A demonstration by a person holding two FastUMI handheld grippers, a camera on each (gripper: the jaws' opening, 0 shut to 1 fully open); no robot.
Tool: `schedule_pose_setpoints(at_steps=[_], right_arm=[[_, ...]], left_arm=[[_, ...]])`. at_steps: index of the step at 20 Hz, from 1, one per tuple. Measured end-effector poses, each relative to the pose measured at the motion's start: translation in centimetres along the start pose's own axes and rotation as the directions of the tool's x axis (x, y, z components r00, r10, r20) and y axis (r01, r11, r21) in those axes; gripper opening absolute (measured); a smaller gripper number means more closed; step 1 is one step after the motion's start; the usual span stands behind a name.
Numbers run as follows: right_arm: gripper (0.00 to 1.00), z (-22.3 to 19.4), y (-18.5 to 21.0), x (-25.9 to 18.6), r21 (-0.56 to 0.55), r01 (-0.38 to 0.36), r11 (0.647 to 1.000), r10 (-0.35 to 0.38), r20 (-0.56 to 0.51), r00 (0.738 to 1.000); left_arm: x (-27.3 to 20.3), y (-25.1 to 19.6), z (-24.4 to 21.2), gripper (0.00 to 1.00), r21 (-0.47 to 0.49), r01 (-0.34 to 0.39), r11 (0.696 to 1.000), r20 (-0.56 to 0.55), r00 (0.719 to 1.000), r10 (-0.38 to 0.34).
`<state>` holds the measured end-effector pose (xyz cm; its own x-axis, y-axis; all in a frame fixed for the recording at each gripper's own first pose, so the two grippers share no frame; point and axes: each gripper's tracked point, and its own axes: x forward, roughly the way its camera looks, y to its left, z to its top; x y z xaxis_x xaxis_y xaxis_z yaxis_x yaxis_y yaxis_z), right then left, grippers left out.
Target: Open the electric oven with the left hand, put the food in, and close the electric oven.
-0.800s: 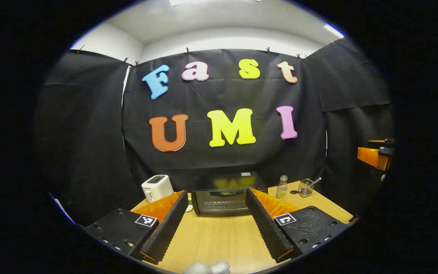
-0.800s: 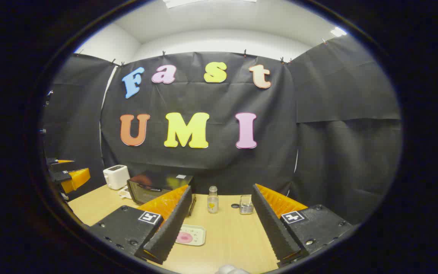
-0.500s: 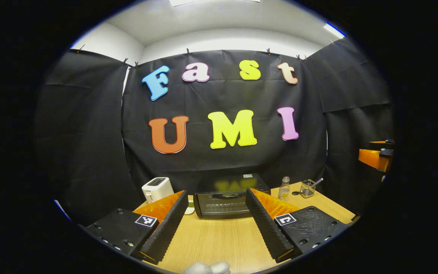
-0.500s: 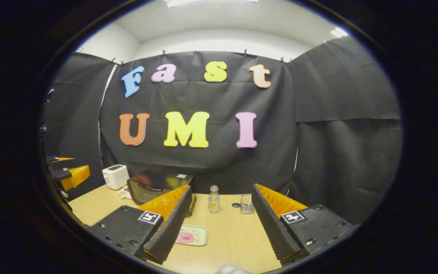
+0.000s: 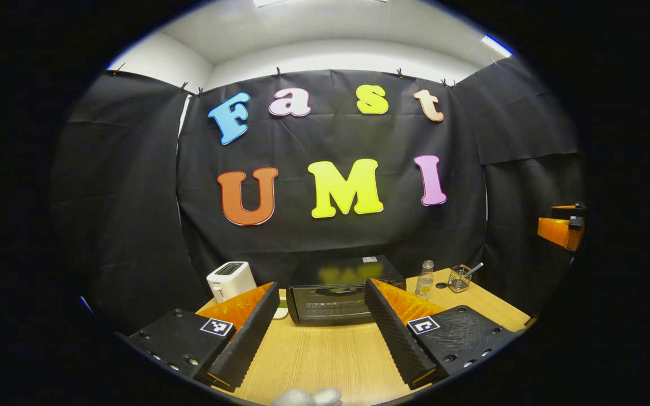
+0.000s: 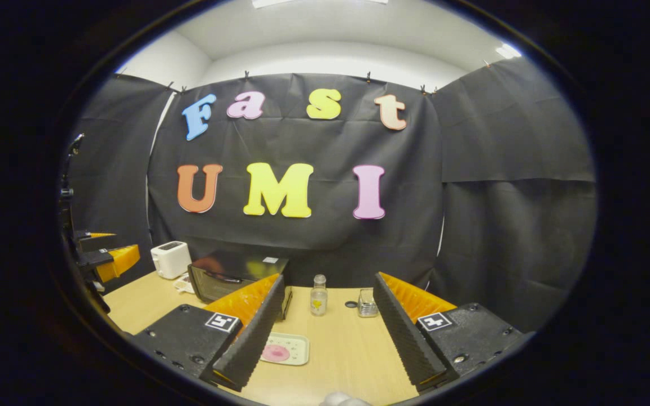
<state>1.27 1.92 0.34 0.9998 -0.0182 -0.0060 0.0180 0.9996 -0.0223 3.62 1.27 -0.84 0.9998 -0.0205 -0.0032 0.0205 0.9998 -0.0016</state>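
claws (image 5: 321, 330) (image 6: 325, 332) both spread apart, empty, above table (image 5: 325, 355); oven (image 5: 330, 293) door shut, well ahead

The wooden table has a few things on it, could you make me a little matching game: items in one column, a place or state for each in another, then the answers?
Things:
1. electric oven
2. toaster
3. small bottle
4. tray with food

Descriptions:
A. white, at the table's far left
B. flat on the table, between the right gripper's open fingers
C. black, door closed
D. upright, beside a wire holder

Pairs: 1-C, 2-A, 3-D, 4-B
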Motion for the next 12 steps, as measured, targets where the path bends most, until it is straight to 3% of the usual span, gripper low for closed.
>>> schedule_pose_setpoints(at_steps=[7,12], right_arm=[[0.97,0.1,-0.9,0.6,-0.002,0.028,1.000,-0.028,-0.010,1.000],[0.96,0.0,-2.6,0.2,-0.011,0.087,0.996,-0.088,-0.044,0.995]], left_arm=[[4.3,-1.2,-1.0,0.96,0.004,0.033,0.999,0.001,0.999,-0.033],[10.7,-3.0,-2.8,0.96,0.012,0.064,0.998,0.001,0.998,-0.064]])
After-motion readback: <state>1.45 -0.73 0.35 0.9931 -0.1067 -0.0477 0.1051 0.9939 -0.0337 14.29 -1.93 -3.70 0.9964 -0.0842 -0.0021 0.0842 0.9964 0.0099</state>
